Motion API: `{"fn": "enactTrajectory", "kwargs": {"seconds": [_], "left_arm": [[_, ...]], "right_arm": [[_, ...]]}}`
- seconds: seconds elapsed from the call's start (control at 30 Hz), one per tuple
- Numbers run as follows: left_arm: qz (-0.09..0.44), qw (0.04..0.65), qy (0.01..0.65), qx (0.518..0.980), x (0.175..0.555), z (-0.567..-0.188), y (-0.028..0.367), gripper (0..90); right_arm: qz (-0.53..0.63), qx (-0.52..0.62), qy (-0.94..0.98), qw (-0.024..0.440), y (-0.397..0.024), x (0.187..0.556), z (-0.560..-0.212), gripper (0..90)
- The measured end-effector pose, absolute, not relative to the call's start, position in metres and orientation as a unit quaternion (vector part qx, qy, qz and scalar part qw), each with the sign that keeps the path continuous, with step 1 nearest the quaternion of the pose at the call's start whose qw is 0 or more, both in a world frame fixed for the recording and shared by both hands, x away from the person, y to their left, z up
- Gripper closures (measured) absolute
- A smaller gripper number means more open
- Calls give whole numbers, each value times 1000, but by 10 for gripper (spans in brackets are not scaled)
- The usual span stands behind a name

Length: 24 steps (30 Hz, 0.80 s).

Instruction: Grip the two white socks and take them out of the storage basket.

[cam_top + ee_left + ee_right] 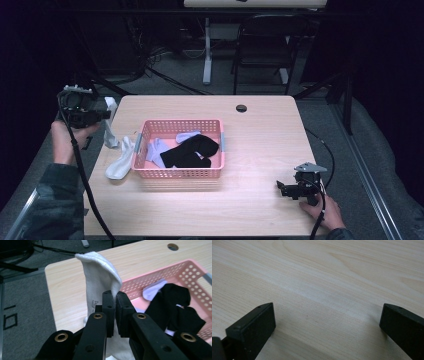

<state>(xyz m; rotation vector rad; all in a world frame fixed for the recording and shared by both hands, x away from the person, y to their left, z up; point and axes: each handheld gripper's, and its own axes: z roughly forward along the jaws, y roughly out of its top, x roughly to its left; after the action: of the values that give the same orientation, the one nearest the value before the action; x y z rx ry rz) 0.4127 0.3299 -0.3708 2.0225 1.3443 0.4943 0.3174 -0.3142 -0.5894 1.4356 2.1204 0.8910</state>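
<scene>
Left tongs (114, 296) are clenched on a white sock (100, 282), the fabric pinched between the two black jaws and rising above them in a folded peak. From the high view those tongs (106, 114) sit up off the table's left edge, and the sock (111, 125) hangs down from the tips. Just below and to the right of it a second white sock (120, 162) lies on the table (260, 145), touching the left wall of the pink basket (180, 173). Inside the basket, right of the left tongs, a black sock (192, 150) sprawls over pale ones (159, 150). Over to the right tongs (281, 188): released, jaws spread wide, nothing between them but bare wood (327, 297), low over the near right corner, well apart from the basket, with a hand (322, 207) wrapped behind them
</scene>
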Motion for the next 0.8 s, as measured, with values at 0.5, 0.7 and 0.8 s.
{"fn": "enactTrajectory", "kwargs": {"seconds": [0.5,0.7,0.8], "left_arm": [[137,297,558,762,422,-430,350,863],[113,285,565,766,429,-457,345,863],[97,279,567,769,433,-472,341,862]], "right_arm": [[321,517,764,214,-314,317,-589,0],[320,516,765,213,-315,318,-589,0],[319,516,766,213,-315,317,-589,0]]}}
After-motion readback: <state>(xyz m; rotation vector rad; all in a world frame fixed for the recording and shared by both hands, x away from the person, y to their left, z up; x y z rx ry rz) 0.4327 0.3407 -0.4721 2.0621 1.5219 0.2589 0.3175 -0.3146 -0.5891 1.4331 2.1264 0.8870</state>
